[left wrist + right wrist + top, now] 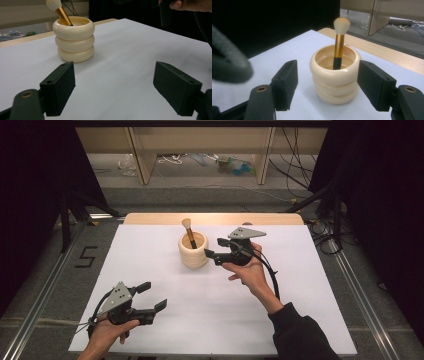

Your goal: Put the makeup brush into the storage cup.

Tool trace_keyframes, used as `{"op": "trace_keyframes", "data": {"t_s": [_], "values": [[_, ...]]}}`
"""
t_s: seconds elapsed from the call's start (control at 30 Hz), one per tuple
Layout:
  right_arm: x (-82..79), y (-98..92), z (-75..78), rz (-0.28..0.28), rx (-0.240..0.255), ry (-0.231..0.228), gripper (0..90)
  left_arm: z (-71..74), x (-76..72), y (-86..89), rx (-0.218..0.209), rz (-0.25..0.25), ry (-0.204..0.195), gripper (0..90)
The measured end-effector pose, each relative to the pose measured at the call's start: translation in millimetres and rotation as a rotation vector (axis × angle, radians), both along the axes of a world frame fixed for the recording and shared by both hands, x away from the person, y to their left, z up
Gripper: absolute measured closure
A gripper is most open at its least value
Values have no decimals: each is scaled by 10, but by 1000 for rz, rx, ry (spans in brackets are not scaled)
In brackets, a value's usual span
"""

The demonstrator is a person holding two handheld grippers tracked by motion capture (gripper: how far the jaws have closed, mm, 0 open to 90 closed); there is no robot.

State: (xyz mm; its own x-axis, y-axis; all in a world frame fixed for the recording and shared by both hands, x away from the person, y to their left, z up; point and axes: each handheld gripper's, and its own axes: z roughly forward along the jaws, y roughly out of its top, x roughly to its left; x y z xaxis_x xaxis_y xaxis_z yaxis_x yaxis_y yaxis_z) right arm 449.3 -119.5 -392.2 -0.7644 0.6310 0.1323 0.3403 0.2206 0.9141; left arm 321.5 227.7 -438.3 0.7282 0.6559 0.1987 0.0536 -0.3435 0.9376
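— Counted, largest first?
— One white rectangular table sheet (pixel 210 320) over a pale wooden tabletop edge (pixel 150 218). Two black two-jaw grippers. One cream ribbed cup of three stacked rings (pixel 193 251), standing upright near the far middle of the sheet. One make-up brush with black and gold handle and pale bristle head (pixel 188 232), leaning inside that cup, bristles up.
— Jaw states?
— Left gripper (pixel 151 297), near the sheet's front left corner: spread wide, nothing between, well apart from the cup. Right gripper (pixel 213 247), just beside the cup's right side: parted, holding nothing; seen from the right gripper view flanking the cup (pixel 335 77), pads clear of its wall.
— Around, and in the way?
— Grey floor with metal rails either side, wooden frame legs (pixel 142 155) beyond the table, loose cables and some clutter under them. Nothing between right gripper and cup.
— Writing?
— A dark "5" (pixel 86 256) marked on the floor at left.
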Motion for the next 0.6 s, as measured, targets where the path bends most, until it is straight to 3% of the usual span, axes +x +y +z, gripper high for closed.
{"op": "trace_keyframes", "data": {"t_s": [0.23,0.27,0.6], "values": [[-62,-57,5,6,-18,7,332,-1,0,-1,0,0,1,178],[-70,-65,2,-5,-12,-7,329,-1,0,-2,0,0,0,177],[-136,-162,13,-14,-4,13,300,0,-1,-3,2,0,1,177]]}}
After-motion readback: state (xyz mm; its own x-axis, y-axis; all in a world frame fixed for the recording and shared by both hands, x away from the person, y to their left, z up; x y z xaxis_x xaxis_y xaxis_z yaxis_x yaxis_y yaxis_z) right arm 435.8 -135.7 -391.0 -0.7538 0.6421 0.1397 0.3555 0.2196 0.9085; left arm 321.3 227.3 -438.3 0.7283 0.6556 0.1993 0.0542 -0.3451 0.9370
